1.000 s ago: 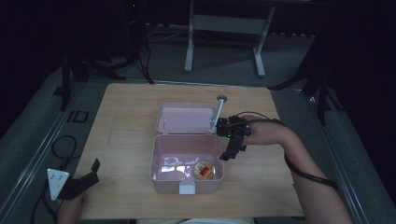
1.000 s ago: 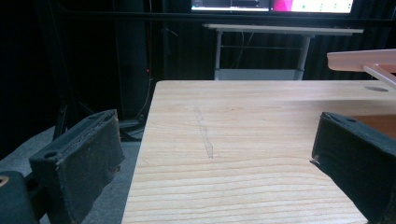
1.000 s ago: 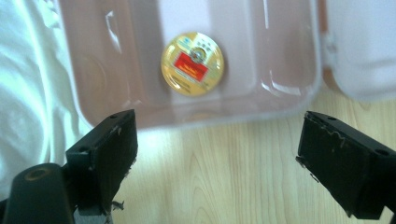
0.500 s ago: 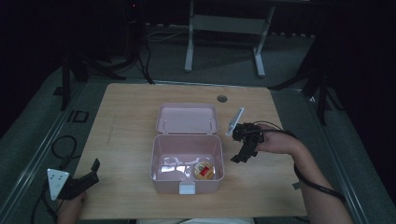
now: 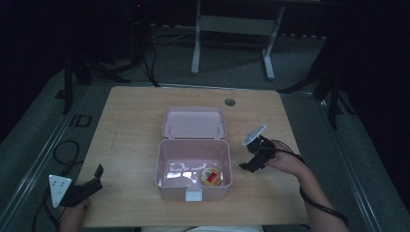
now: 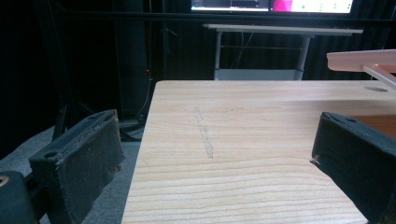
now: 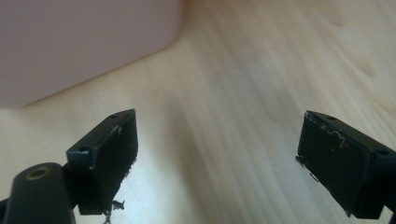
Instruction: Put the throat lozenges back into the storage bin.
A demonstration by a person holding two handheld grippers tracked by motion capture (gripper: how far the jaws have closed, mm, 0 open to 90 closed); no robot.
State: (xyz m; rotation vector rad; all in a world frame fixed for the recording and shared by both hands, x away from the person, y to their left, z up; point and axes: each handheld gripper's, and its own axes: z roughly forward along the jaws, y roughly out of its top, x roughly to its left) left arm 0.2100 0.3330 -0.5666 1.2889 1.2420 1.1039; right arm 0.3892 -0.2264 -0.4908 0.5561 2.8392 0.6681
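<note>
Our right gripper (image 5: 247, 166) hangs just beside the pink box (image 5: 193, 166) – jaws apart, empty; our left gripper (image 5: 94, 178) – apart too.

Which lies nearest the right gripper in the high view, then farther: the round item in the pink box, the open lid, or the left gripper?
From the right gripper:
1. Round item, in the box's front right corner.
2. Open lid, lying behind the box.
3. Left gripper, at the table's front left.

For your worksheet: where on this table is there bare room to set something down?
Bare wood lies left of the pink box, between it and the left tool, and behind its open lid. It is crowded between box and right tool.
</note>
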